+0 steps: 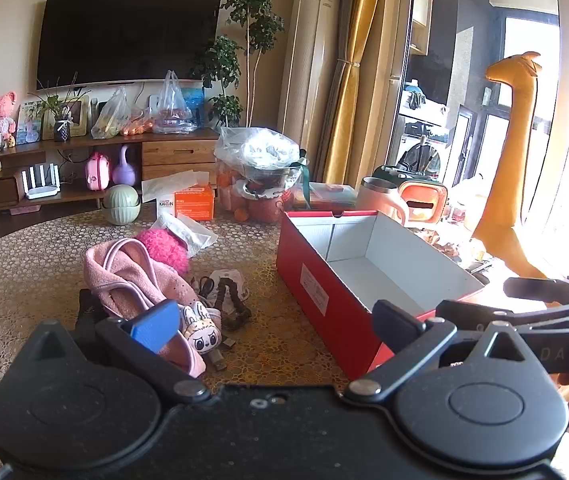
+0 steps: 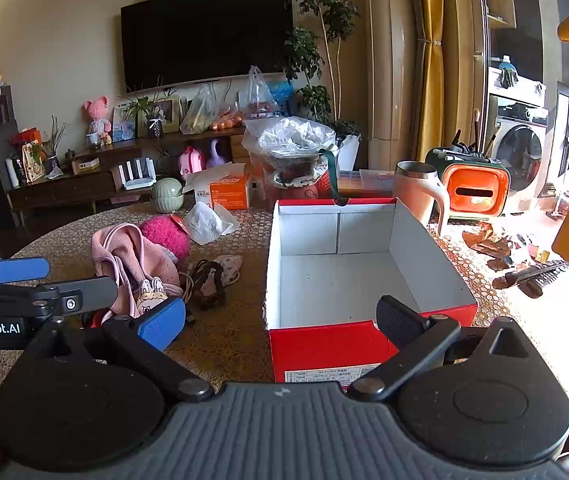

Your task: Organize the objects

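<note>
Left hand-held gripper (image 1: 276, 328) spread, empty, over bench (image 1: 24, 280). Right hand-held gripper (image 2: 280, 320) spread, empty, before red box (image 2: 324, 344). Pink bag (image 1: 132, 276) left of box.

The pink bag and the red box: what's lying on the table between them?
Between the pink bag and the red box, a dark scrunchie, a face mask and tangled cables lie there, clearest in the right wrist view.

Pouch (image 2: 132, 264) left of box (image 2: 324, 344) (mug (image 2: 416, 188) behind).

Red box (image 2: 326, 350), white inside; pink bag (image 1: 132, 276); pebble-patterned table (image 1: 24, 280).
</note>
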### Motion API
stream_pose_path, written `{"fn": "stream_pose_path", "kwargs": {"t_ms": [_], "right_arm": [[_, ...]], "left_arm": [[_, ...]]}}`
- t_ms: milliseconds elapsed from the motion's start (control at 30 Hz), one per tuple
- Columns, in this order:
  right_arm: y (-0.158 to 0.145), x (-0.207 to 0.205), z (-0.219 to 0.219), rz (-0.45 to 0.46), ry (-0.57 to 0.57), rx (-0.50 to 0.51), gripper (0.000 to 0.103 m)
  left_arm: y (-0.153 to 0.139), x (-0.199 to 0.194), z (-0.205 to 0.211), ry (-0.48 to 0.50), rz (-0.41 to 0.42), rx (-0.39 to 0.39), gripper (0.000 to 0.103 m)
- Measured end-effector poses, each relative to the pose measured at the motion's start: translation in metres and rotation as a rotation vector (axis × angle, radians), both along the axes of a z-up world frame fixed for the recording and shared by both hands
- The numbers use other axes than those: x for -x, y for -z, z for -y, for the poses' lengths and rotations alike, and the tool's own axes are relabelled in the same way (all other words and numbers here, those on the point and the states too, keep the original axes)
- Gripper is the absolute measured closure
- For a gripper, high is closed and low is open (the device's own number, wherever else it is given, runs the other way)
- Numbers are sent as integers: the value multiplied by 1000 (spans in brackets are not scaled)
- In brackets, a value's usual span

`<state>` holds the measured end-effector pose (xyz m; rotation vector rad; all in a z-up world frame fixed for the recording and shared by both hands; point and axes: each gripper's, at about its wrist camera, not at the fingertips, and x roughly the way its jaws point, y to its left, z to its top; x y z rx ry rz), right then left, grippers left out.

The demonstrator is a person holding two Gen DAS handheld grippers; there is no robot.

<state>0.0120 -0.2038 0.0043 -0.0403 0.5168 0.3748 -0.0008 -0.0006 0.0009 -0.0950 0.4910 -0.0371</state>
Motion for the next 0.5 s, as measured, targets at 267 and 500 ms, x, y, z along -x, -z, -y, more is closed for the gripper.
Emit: {"fn": "stream_pose_path", "kwargs": {"t_ms": [267,500], "right_arm": [[0,1,0,0,1,0,0],[-1,2,-1,3,-2,1,0]], "left_arm": [[0,1,-2,-12,-3,-5,1],[3,-2,-1,-15,-15,3,1]]}}
